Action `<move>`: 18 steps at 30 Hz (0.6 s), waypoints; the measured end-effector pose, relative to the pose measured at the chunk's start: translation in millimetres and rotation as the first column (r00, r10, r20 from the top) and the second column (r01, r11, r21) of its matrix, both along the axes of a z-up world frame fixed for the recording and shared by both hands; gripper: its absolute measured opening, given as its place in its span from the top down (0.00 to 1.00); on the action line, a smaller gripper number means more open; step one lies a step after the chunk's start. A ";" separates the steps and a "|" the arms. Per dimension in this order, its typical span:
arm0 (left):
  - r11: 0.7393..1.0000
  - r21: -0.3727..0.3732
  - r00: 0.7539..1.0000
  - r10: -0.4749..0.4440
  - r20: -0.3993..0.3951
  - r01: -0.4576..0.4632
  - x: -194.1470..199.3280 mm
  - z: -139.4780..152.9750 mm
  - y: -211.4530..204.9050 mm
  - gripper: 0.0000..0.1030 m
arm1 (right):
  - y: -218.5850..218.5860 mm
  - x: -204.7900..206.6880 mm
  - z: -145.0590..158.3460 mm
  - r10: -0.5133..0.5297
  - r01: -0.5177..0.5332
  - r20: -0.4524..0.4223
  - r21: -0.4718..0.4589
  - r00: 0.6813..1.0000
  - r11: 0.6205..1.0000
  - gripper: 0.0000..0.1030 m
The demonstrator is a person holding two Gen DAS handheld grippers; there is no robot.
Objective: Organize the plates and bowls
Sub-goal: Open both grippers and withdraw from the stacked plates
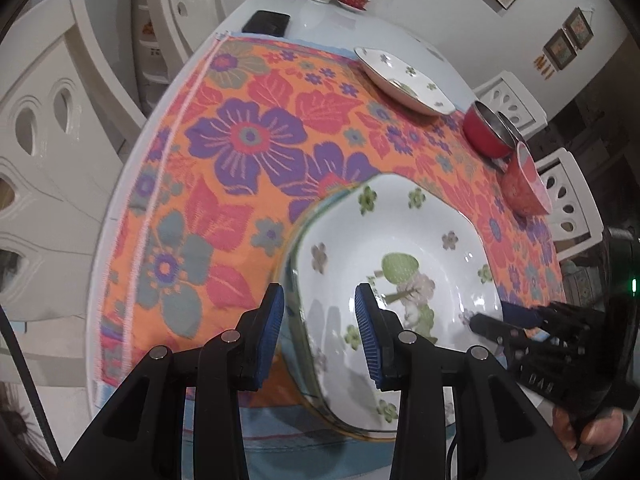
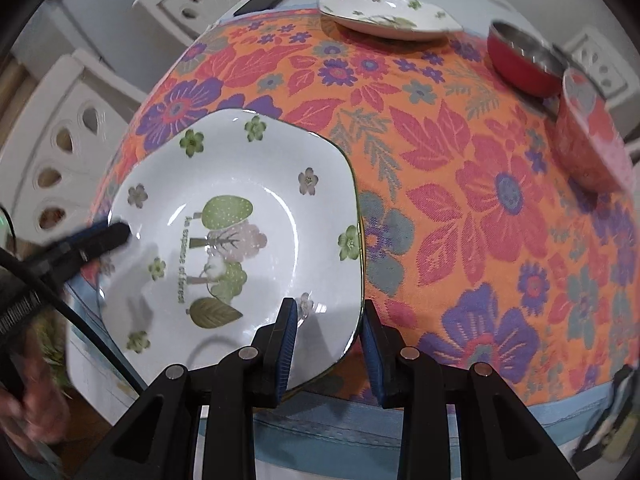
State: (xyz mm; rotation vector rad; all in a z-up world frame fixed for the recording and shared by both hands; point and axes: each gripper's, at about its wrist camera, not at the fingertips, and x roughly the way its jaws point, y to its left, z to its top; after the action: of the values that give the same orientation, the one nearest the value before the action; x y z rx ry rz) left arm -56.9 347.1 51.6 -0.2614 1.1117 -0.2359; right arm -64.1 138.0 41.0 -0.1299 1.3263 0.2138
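Left gripper and right gripper, jaws apart, each straddled the near plate's rim; second plate lay well apart.

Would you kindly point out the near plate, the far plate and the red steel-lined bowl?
near plate [image 2: 236, 216]: right wrist view, on its printed centre.
far plate [image 2: 384, 12]: right wrist view, on its white inner face.
red steel-lined bowl [image 1: 480, 132]: left wrist view, on its red outer wall.

Glossy glazed plate on woven, matt cloth; red bowl seemingly metal-lined.
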 end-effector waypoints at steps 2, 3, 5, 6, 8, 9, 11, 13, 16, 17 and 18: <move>1.000 0.004 1.000 0.004 0.004 -0.004 2.5 2.5 3.6 0.67 | 6.5 -4.6 1.1 0.033 -0.033 0.016 -0.054 0.999 0.998 0.70; 1.000 0.005 1.000 0.006 0.006 -0.006 3.9 3.6 4.8 0.67 | 9.0 -7.0 1.5 0.048 -0.046 0.022 -0.071 0.999 0.996 0.70; 1.000 0.006 1.000 0.009 0.010 -0.009 7.0 6.0 7.2 0.67 | 10.1 -9.1 2.4 0.055 -0.053 0.023 -0.073 0.998 0.996 0.70; 1.000 0.003 1.000 0.007 0.011 -0.007 9.0 7.1 7.9 0.67 | 9.6 -9.5 2.9 0.053 -0.051 0.019 -0.068 0.998 0.996 0.70; 1.000 0.004 1.000 0.002 0.015 -0.002 12.8 9.9 7.3 0.67 | 8.8 -9.5 3.5 0.052 -0.051 0.012 -0.061 0.999 0.997 0.70; 1.000 0.006 1.000 -0.003 0.020 0.003 15.2 12.2 6.1 0.67 | 8.7 -9.1 4.2 0.054 -0.054 0.010 -0.060 0.998 0.997 0.70; 1.000 0.007 0.999 -0.013 0.031 0.013 18.5 17.2 4.0 0.67 | 6.6 -9.3 8.4 0.051 -0.050 0.013 -0.049 0.999 0.998 0.70; 1.000 0.009 0.999 -0.027 0.047 0.026 23.8 24.5 1.9 0.67 | 2.5 -7.2 17.5 0.036 -0.035 0.024 -0.018 0.999 0.999 0.70; 0.999 0.015 0.996 -0.053 0.074 0.052 35.4 36.6 -1.3 0.67 | -7.1 1.5 35.4 -0.006 0.003 0.054 0.047 0.999 0.999 0.70; 0.998 0.021 0.994 -0.063 0.085 0.061 39.3 40.8 -2.7 0.67 | -12.5 6.9 43.0 -0.028 0.024 0.065 0.075 0.997 0.997 0.70; 0.997 0.027 0.993 -0.072 0.098 0.070 43.9 45.6 -3.9 0.67 | -15.6 10.7 48.3 -0.044 0.037 0.074 0.095 0.996 0.995 0.70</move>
State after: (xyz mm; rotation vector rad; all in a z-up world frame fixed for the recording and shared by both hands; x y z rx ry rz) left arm -13.0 343.3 97.3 -0.1871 1.0259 -0.2959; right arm -53.5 122.4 89.3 -0.0321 1.2399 0.2339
